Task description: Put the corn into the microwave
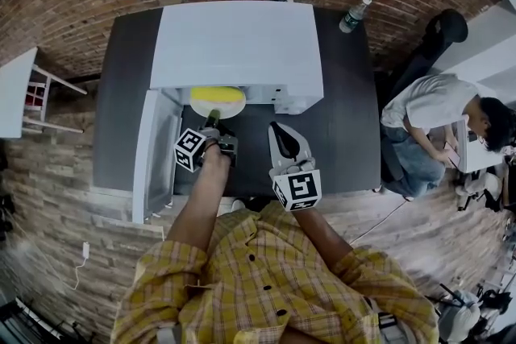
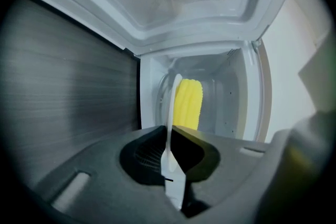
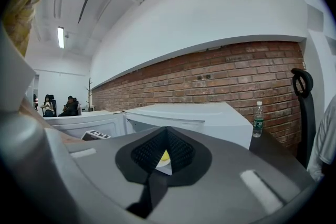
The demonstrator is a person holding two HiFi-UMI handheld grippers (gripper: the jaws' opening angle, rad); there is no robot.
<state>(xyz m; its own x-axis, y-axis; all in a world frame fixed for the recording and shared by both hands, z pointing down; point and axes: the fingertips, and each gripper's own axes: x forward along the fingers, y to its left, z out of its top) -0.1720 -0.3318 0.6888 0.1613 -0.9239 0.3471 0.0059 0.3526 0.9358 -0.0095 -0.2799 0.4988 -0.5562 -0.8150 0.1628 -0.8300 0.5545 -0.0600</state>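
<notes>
Bright yellow, ribbed corn [image 1: 216,94] lies on a white plate [image 1: 211,110] at the open mouth of the white microwave [image 1: 238,44], partly under its top edge. The jaws of the left tool [image 1: 211,129] stand narrow, clamped on the plate's near rim. The jaws of the right tool [image 1: 282,137] are pressed together with nothing between them, just right of the plate and above the dark surface [image 1: 347,133]. The door [image 1: 157,153] is swung out at the left, close beside the left tool. Bare surface lies right of the microwave.
</notes>
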